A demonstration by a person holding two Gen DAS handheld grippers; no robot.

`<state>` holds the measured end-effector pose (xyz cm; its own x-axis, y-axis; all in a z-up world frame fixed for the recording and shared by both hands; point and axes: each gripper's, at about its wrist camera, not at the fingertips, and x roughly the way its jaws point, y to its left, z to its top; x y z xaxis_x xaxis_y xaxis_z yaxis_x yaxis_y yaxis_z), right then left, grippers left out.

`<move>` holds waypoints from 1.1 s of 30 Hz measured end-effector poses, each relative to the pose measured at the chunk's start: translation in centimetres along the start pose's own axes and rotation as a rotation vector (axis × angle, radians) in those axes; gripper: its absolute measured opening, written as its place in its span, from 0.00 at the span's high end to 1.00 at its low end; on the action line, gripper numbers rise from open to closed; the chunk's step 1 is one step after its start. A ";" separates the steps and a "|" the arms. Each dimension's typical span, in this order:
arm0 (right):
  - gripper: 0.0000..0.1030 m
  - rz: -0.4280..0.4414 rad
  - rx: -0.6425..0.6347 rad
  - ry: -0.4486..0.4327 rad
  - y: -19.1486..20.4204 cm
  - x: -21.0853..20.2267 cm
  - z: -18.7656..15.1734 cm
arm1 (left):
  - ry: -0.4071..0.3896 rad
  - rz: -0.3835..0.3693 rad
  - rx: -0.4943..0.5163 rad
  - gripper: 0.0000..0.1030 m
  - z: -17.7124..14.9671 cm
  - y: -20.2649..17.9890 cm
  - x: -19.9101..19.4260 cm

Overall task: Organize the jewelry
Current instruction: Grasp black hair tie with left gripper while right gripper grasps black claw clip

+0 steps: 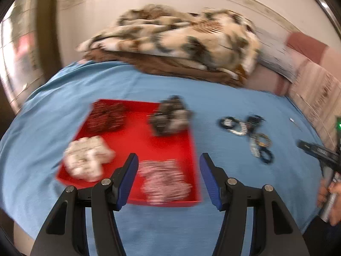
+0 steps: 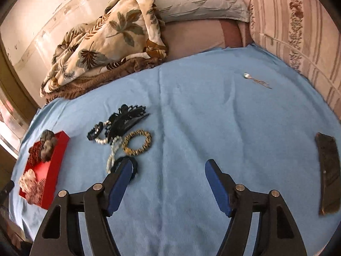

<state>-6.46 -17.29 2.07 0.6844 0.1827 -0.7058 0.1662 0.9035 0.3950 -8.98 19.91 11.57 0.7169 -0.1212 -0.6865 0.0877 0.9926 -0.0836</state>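
Left gripper [image 1: 168, 177]: jaws spread wide, nothing between them, positioned at lower centre of the left wrist view above the near edge of the red tray [image 1: 136, 136]. That view is motion-blurred.

Red tray sits on the blue sheet [image 1: 223, 106], centre-left of frame. It holds 4 scrunchie-like bundles: a dark red one [image 1: 106, 116] at its upper left corner, a grey one [image 1: 170, 116] at its upper right corner overlapping the rim, a white one [image 1: 87, 157] at the lower left overhanging the edge, and a pink-and-white one [image 1: 166, 181] at the lower right, just behind the left gripper's fingers.

Right gripper [image 2: 168, 181]: jaws also spread, empty, lower centre of the right wrist view over bare sheet. Its left fingertip [image 2: 122, 175] covers part of a black hair tie [image 2: 133, 166].

Loose jewelry cluster lies on the sheet centre-left of the right wrist view, well apart from the tray: black hair claw [image 2: 125, 119], gold beaded bracelet [image 2: 137, 142], pearl strand [image 2: 111, 151], small black-and-white band [image 2: 94, 131]. Items touch or overlap one another.

A small silver pendant on a thin chain [image 2: 254, 80] lies alone, upper right of that view. A dark flat phone-like object [image 2: 328, 172] lies at the right edge.

Leaf-print blanket [image 2: 106, 38] and grey pillow [image 2: 200, 0] are heaped at the top of frame.
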 end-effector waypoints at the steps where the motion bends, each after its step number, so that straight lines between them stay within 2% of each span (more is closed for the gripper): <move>1: 0.27 0.024 0.000 0.005 0.2 0.6 0.3 | 0.010 -0.015 0.013 0.43 0.2 -1.2 0.3; 4: 0.27 0.097 0.005 0.029 0.9 2.3 1.1 | 0.056 -0.071 0.054 0.43 0.7 -5.1 2.3; 7: 0.27 0.161 0.011 0.059 1.6 4.0 1.8 | 0.080 -0.081 0.093 0.43 0.8 -7.9 4.1; 9: 0.27 0.193 0.033 0.074 1.9 5.1 2.3 | 0.102 -0.098 0.086 0.44 1.5 -9.2 6.2; 10: 0.27 0.209 0.051 0.083 1.9 5.8 2.6 | 0.126 -0.109 0.069 0.48 2.1 -9.7 7.7; 13: 0.27 0.264 0.106 0.101 1.8 7.7 3.6 | 0.188 -0.099 0.032 0.62 3.8 -10.5 11.8; 15: 0.27 0.294 0.130 0.108 1.9 8.8 4.3 | 0.215 -0.079 0.012 0.66 4.7 -10.6 14.1; 20: 0.27 0.356 0.177 0.131 2.2 11.1 5.6 | 0.272 -0.037 -0.035 0.66 6.6 -10.2 20.4; 25: 0.27 0.357 0.193 0.158 2.5 13.5 6.1 | 0.316 -0.059 -0.088 0.66 7.0 -9.4 24.5; 29: 0.49 0.323 0.153 0.187 3.3 14.9 6.0 | 0.293 -0.050 -0.059 0.66 7.5 -9.9 25.2; 32: 0.57 0.313 0.133 0.199 3.7 15.6 5.6 | 0.281 -0.033 -0.044 0.67 7.6 -10.4 25.7; 33: 0.62 0.313 0.130 0.194 3.8 15.5 5.6 | 0.269 -0.012 -0.022 0.68 7.4 -10.8 25.6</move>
<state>8.74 -13.17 -4.11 0.5711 0.5234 -0.6323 0.0677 0.7377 0.6718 13.55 6.07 0.24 0.5061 -0.1318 -0.8523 0.0786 0.9912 -0.1066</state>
